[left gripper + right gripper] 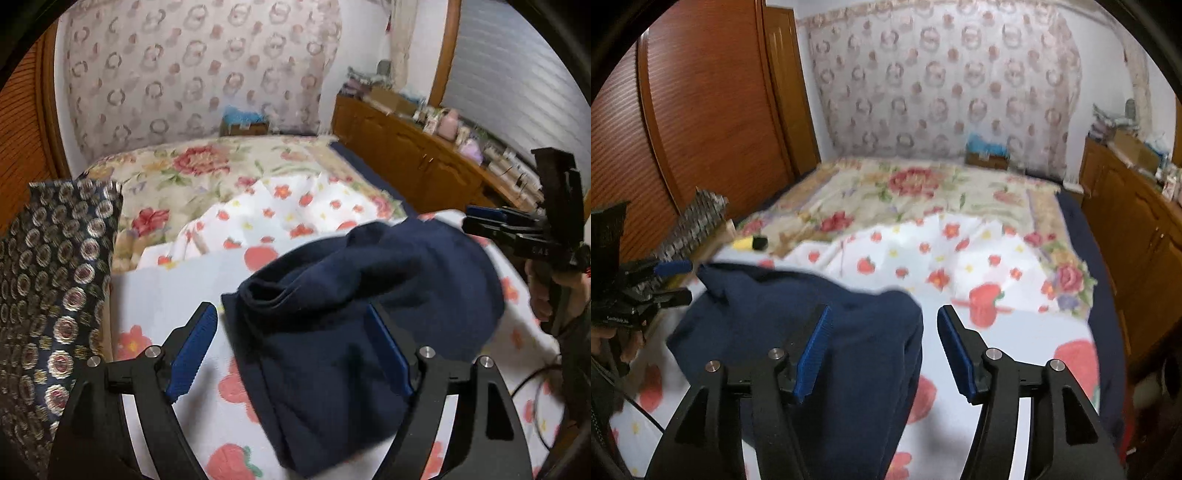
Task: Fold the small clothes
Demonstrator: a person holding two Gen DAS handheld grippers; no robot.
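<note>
Strawberry-print sheet (177, 295) on bed: navy garment (332, 325) bunched between grippers. Left gripper (291, 354) jaws wide, empty, straddling near edge; right gripper (882, 350) half-open, empty, over other edge.

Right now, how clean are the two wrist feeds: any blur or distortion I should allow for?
Left wrist: fisheye bends the room edges; the navy garment smears at its far edge, and the right gripper is soft. Right wrist: blurrier overall; garment outline and strawberry sheet are smeared. No glare in either.
</note>
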